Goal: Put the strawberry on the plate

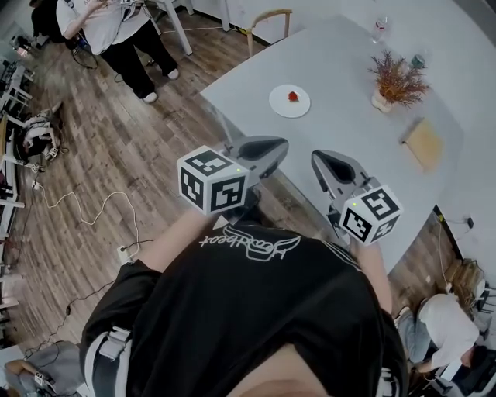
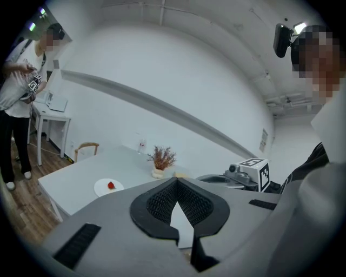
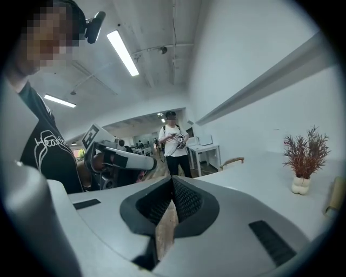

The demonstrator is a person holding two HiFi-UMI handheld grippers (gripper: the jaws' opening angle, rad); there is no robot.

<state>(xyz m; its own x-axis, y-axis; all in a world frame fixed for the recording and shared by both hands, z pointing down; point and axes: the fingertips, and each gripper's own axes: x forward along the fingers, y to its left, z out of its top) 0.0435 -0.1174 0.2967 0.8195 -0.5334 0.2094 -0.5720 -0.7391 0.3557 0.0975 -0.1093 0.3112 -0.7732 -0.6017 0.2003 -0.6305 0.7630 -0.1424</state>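
A red strawberry [image 1: 294,96] lies on a small white plate [image 1: 280,106] on the grey table [image 1: 349,101]; the left gripper view also shows the strawberry [image 2: 111,185] on the plate [image 2: 101,189], far off. My left gripper [image 1: 267,147] is held near my chest, well short of the plate, with its jaws shut and nothing between them [image 2: 175,181]. My right gripper [image 1: 329,159] hovers beside it over the table's near edge, also shut and empty [image 3: 173,178]. Both point up and away from the table top.
A vase of dried twigs [image 1: 395,77], a wooden board [image 1: 423,143] and a glass [image 1: 380,27] stand on the table's right side. A chair [image 1: 271,19] stands behind it. One person stands at the far left [image 1: 116,31], another crouches at the lower right [image 1: 442,326]. Cables [image 1: 85,209] run across the wooden floor.
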